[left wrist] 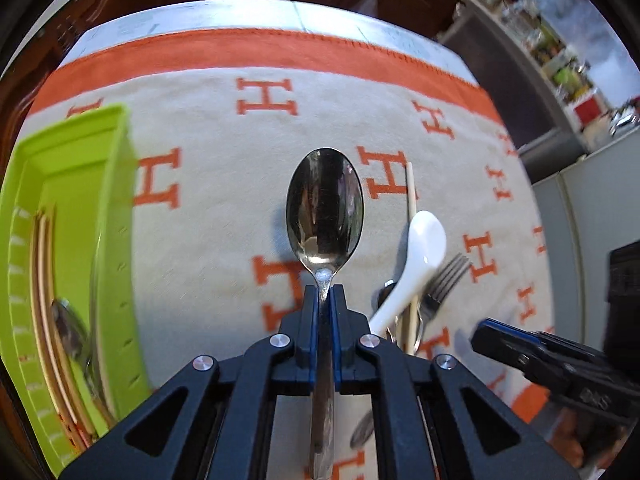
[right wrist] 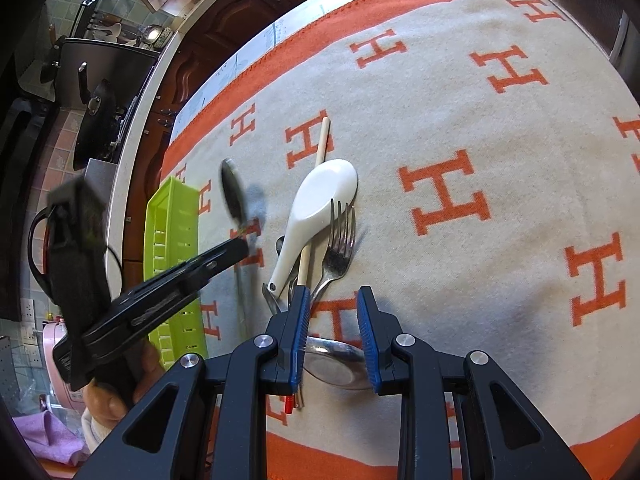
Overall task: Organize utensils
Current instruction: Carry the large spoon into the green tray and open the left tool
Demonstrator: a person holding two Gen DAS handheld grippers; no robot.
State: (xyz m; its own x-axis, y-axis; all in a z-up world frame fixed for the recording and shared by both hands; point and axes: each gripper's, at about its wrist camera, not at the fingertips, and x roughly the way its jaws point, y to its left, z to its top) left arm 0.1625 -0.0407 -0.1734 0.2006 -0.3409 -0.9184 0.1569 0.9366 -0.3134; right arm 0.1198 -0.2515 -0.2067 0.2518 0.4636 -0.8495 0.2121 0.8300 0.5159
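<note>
- Left gripper (left wrist: pixel 324 294): clenched on the neck of a steel spoon (left wrist: pixel 325 208), held above the desk; the bowl points forward, the handle runs back between the fingers.
- Key relation: the green tray (left wrist: pixel 70 216) lies at the left of the left wrist view, its long axis roughly parallel to the spoon's. The left gripper is the nearer, so the judged next move is a sideways carry to the left.
- Tray contents: a pair of chopsticks (left wrist: pixel 44 280) and another metal spoon (left wrist: pixel 70 332), lying lengthwise.
- Right gripper (right wrist: pixel 333 312): released, holding nothing, poised over the remaining pile.
- Pile, centre of the right wrist view: white ceramic spoon (right wrist: pixel 316 204), fork (right wrist: pixel 338 248), single chopstick (right wrist: pixel 320 152), a metal bowl-shaped piece (right wrist: pixel 336 364) below the fingers.
- All rests on an orange-bordered blanket (right wrist: pixel 480 120).
</note>
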